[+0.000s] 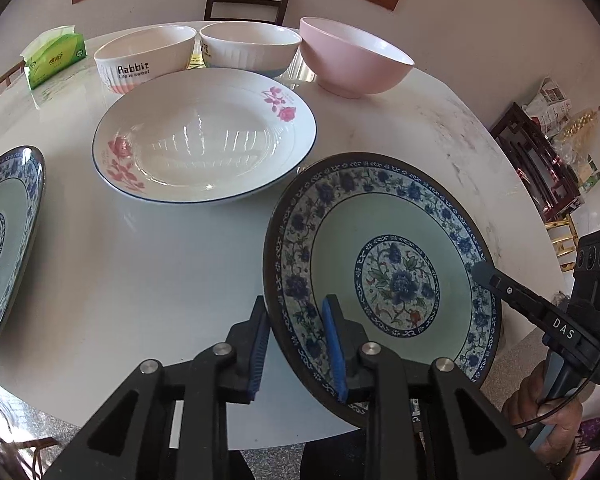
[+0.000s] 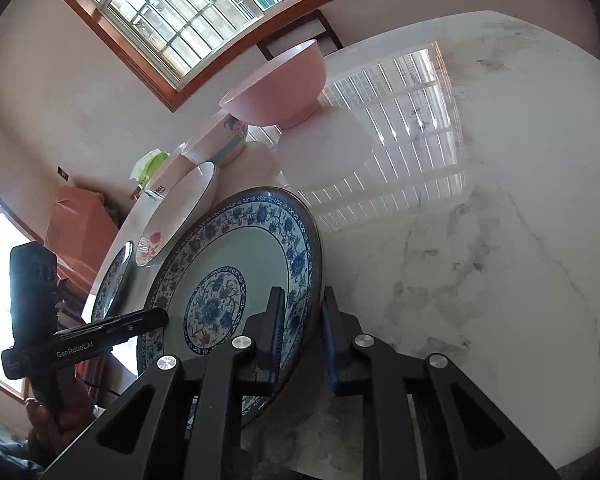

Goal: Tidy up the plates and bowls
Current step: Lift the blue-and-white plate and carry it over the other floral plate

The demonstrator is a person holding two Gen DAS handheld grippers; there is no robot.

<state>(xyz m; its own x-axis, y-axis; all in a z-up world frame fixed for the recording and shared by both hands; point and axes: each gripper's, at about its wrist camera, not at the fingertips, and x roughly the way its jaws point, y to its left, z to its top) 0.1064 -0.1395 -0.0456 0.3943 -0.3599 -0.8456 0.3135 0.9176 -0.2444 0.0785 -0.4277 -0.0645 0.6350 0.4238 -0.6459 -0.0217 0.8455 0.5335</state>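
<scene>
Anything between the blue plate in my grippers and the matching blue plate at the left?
Nothing visible. Only bare table lies between the held blue plate and the matching plate. The white rose plate sits farther back, close beside that line, so keep to the near side.

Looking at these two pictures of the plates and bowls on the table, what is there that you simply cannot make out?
- Second blue-patterned plate: cut off by the left wrist view's left edge.
- Near rim of the held blue plate: hidden behind the left gripper.
- Rabbit bowl: right wrist view, mostly hidden behind the rose plate.
- Right gripper: whether its pads press the rim is unclear.
</scene>
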